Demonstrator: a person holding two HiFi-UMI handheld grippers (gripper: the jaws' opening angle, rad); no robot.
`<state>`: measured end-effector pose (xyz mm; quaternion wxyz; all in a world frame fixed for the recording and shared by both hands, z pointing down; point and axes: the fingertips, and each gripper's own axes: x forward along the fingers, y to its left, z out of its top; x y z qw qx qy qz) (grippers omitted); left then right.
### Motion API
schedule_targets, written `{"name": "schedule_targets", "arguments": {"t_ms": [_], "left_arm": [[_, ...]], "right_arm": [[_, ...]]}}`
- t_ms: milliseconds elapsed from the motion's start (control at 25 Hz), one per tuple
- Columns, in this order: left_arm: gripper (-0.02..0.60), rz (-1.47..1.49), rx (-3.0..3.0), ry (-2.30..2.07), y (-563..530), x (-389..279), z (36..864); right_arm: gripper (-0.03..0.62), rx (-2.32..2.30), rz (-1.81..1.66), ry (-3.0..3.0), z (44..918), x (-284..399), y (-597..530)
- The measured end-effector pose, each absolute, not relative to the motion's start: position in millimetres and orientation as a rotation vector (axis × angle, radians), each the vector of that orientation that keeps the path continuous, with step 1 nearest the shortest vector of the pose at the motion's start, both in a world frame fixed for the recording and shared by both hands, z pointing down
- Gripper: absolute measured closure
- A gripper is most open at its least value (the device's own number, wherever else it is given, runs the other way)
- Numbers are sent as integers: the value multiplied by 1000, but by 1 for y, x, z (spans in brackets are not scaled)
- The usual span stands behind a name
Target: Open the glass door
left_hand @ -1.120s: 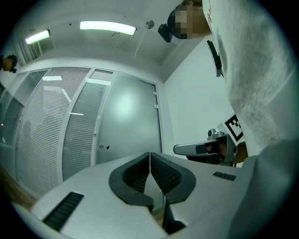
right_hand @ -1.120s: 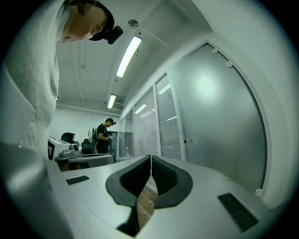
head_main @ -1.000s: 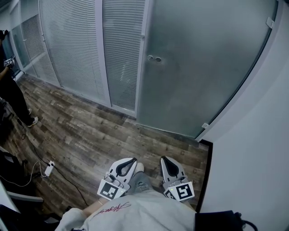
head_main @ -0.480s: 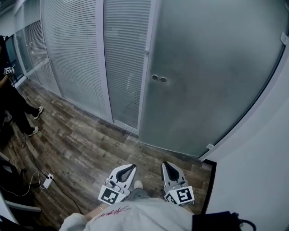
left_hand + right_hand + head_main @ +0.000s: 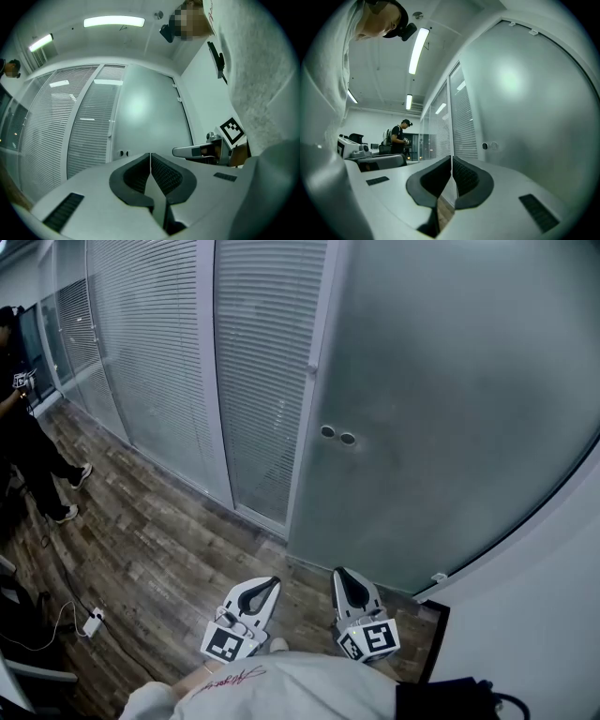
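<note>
Glass door (image 5: 450, 409), frosted, stands closed straight ahead, its two round fittings (image 5: 337, 435) near its left edge, next to the blinds panel (image 5: 262, 371). Both tongs sit low before the door, not touching it. The left tongs (image 5: 265, 584) have their jaws together and empty, and the right tongs (image 5: 343, 576) are likewise pressed together on nothing. A person (image 5: 28, 427) stands well left of the door.

office | frosted glass partitions (image 5: 450, 381) with blinds (image 5: 150, 334) | ceiling strip lights (image 5: 114, 21)
</note>
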<state>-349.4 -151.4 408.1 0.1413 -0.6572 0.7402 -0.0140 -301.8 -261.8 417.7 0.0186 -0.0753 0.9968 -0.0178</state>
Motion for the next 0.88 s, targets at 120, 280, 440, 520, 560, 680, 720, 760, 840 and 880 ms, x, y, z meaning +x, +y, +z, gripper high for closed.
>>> {"name": "schedule_targets", "arguments": {"t_ms": [120, 280, 440, 520, 560, 680, 720, 760, 840, 880], "left_arm": [[558, 162, -1958, 2362, -165, -372, 427], [558, 46, -1920, 2329, -174, -389, 425], [558, -426, -1734, 1900, -183, -397, 394], [558, -456, -1712, 1908, -185, -406, 396], [558, -406, -1733, 1993, -184, -414, 402], [558, -74, -1810, 2410, -181, -443, 426], [558, -13, -1811, 2475, -183, -452, 427], [558, 4, -1808, 2490, -188, -459, 424], [558, -2, -1799, 2468, -203, -468, 417], [558, -8, -1794, 2457, -212, -472, 414]], "right_arm": [[574, -232, -64, 3105, 419, -330, -286], [572, -342, 22, 3136, 420, -378, -334], [566, -481, 23, 3100, 414, -439, -393], [496, -508, -48, 3085, 411, -466, -419], [484, -529, -63, 3075, 408, -477, -431], [474, -624, -23, 3054, 400, -509, -461], [473, -650, -9, 3051, 398, -519, -469], [470, -672, 2, 3049, 397, -528, -476], [468, -713, 30, 3048, 399, -544, -489], [467, -738, 45, 3047, 401, -551, -495]]}}
